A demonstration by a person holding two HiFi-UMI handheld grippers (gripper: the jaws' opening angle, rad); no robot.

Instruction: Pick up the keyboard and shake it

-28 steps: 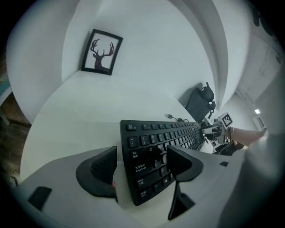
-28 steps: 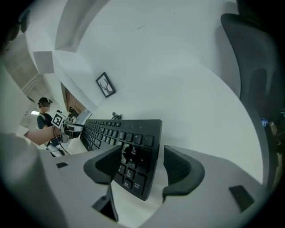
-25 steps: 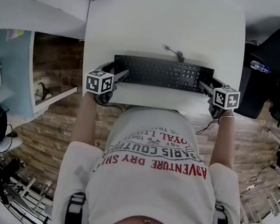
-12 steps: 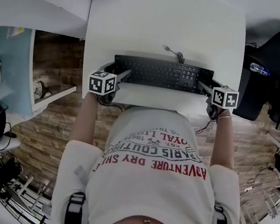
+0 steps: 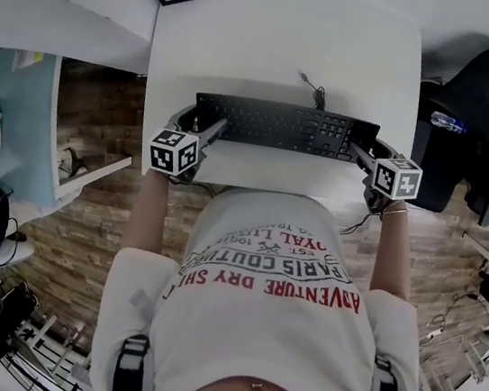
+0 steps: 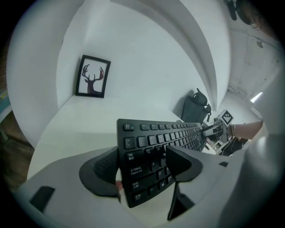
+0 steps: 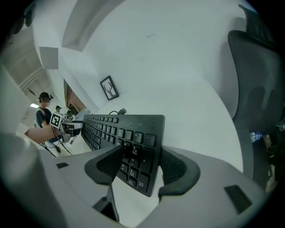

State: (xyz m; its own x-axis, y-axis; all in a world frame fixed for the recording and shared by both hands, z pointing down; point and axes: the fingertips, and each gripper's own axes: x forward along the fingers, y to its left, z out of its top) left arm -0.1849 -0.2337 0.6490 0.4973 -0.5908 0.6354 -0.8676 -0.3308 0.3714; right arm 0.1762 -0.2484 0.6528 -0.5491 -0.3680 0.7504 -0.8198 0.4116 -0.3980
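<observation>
Firmly, keyboard point(image 5: 284, 128) in left, right jaws.

The black keyboard point(image 7: 133, 129) is gripped at its number-pad end by the right gripper point(image 7: 139, 168), with one padded jaw pressed on the keys and the other on the underside. Its far end is met by the left gripper point(image 7: 67, 126). A cable point(image 7: 116, 111) is seen at its back edge. A framed picture point(image 7: 109, 87) is stood at the far edge of the white desk point(image 7: 191, 80). A black chair point(image 7: 260, 89) is seen beyond the right edge.
</observation>
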